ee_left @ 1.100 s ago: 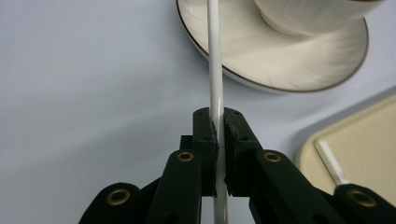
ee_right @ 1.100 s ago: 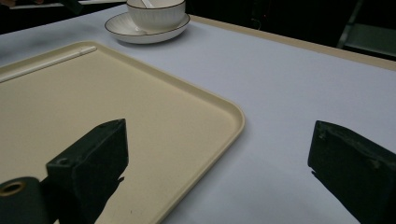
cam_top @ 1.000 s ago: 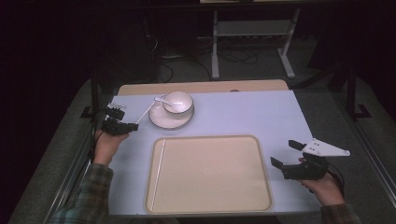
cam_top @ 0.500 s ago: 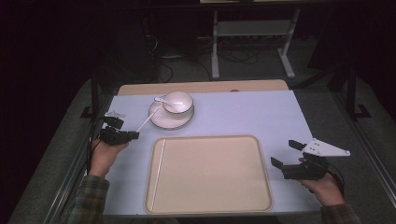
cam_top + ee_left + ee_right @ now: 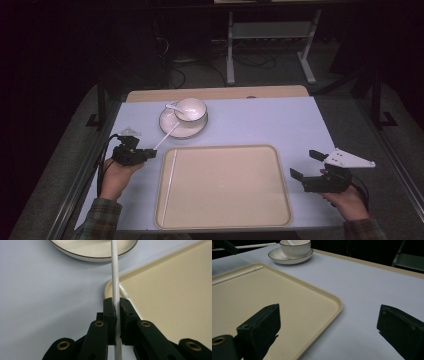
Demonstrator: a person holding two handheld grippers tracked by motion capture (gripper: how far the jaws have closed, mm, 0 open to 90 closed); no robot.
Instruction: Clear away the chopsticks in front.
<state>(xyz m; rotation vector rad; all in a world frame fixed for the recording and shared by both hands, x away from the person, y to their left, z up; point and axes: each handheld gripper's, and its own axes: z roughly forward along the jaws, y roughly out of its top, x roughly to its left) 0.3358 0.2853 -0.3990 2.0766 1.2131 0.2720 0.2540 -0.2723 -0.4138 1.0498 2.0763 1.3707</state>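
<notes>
Left gripper (image 5: 117,315) is clamped on a white chopstick (image 5: 115,272) near the tray (image 5: 280,165)'s far-left corner, above its mate (image 5: 170,180) lying along the tray's left edge. Right gripper (image 5: 306,165) is held wide, empty, at the table's right edge. Grip should be kept firm; the stick is best lowered level, parallel beside the mate.

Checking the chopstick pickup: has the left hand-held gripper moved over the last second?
Yes. The left hand-held gripper has drawn back from the saucer toward the person.

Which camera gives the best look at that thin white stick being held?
The left gripper view: the white stick runs between shut black jaws. The high view shows it small; the right gripper view shows it far off.
</notes>
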